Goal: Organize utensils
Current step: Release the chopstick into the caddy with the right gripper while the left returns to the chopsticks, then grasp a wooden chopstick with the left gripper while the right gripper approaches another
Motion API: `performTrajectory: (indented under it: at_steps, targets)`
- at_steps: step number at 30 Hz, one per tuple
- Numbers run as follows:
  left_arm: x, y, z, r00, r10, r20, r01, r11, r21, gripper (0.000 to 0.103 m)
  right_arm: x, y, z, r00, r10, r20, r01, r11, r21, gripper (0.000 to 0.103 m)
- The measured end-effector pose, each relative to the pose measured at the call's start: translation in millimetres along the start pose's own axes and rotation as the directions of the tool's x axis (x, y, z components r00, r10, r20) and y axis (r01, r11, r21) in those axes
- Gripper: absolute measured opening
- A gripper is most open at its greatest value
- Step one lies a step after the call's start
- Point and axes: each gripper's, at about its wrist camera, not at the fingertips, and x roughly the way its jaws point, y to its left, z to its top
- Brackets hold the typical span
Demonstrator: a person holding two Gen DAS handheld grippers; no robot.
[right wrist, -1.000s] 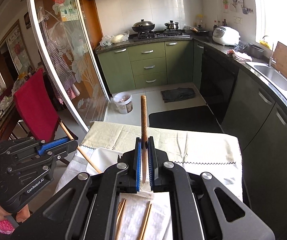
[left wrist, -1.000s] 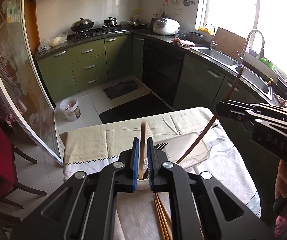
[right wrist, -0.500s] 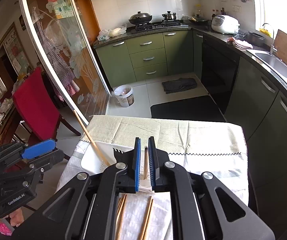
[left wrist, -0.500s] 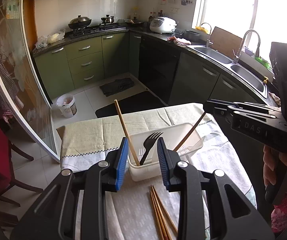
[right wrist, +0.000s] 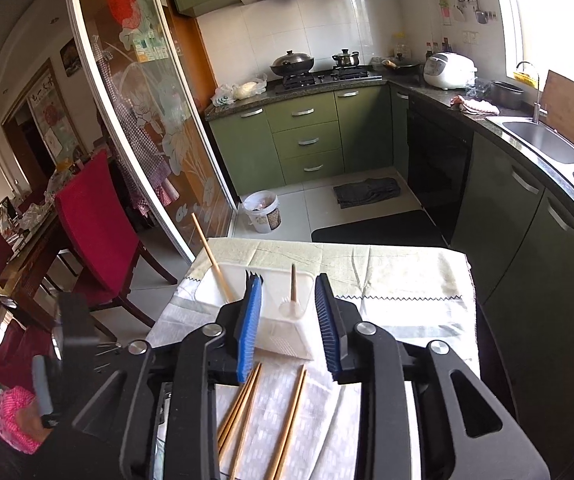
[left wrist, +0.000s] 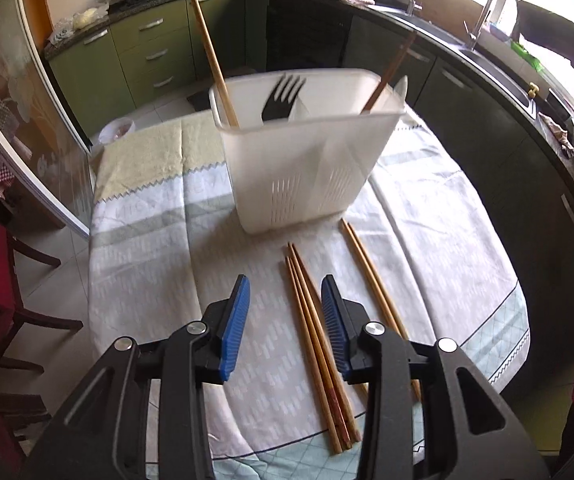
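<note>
Both hand-held grippers have let go since a second ago: each was clamped on a chopstick over the caddy, now both chopsticks stand inside it and the jaws are spread with nothing between them. Left hand-held gripper (left wrist: 285,320) has dropped low toward the loose chopsticks; right hand-held gripper (right wrist: 289,322) hangs open above the near rim of the white utensil caddy (left wrist: 303,168).

Where things are: caddy sits upright on the bench (left wrist: 147,248), which carries a pale cloth. Inside it, a light chopstick (left wrist: 213,60) leans at the left end, a black fork (left wrist: 283,98) in the middle, a darker chopstick (left wrist: 391,72) leans at the right end. On the cloth, a bundle of three chopsticks (left wrist: 311,328) lies between the left jaws' line, touching each other; a separate pair (left wrist: 371,280) lies just to the right, partly under the right pad.

Risks, as judgement:
- Bundle is tight, so closing on it likely grabs two or three sticks, not one; extras could slip mid-lift and roll off the bench edge, which is near.
- Sticks lie flat on soft cloth; pads may pinch fabric, drag the cloth and shift the caddy.
- Caddy looks light and tall, with long sticks leaning out; a bump from either gripper or a tugged cloth could tip it.
- Caddy appears blurred in the left view, so fast motion is likely; misjudged descent could skid sticks away.
- Both grippers work close together; collision over the rim is possible.
</note>
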Motion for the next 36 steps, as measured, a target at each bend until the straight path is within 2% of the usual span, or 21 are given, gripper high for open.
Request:
performTrajectory:
  at_steps: [4,11,13,20,27,34,36]
  targets:
    - [40.6,-0.4,-17.4,0.995,0.004,-0.097,-0.005,1.000,-0.011,0.036,-17.6,-17.9,-38.9,0.999,-0.014,-0.030,0.014,1.000,0.005,0.031]
    - [84.4,-4.3,-26.9,0.983,0.037,-0.178,-0.041,0.999,-0.020,0.036,-23.8,-56.3,-95.1,0.995,-0.013,-0.096,0.020,0.998,0.066,0.031]
    - [91.7,-3.6,-28.5,0.979,0.027,-0.200,-0.034,0.999,-0.027,0.036,-21.7,-65.4,-106.3,0.994,-0.011,-0.113,0.021,0.996,0.084,0.031]
    - [100.1,-8.6,-30.0,0.976,0.051,-0.211,-0.054,0.998,-0.012,0.034,-12.2,-81.9,-117.2,0.991,0.007,-0.134,0.010,0.992,0.127,0.031]
    - [110.6,-17.4,-24.3,0.969,0.080,-0.233,-0.082,0.997,-0.003,0.022,8.4,-69.1,-122.1,0.984,0.031,-0.178,-0.012,0.994,0.108,0.031]
    - [114.0,-17.8,-24.4,0.968,0.077,-0.239,-0.082,0.997,-0.012,0.020,32.4,-59.7,-129.2,0.973,0.037,-0.230,-0.015,0.995,0.095,0.031]
    - [114.3,-18.4,-23.4,0.968,0.065,-0.243,-0.070,0.997,-0.013,0.010,41.0,-55.3,-132.1,0.967,0.036,-0.252,-0.014,0.996,0.086,0.031]
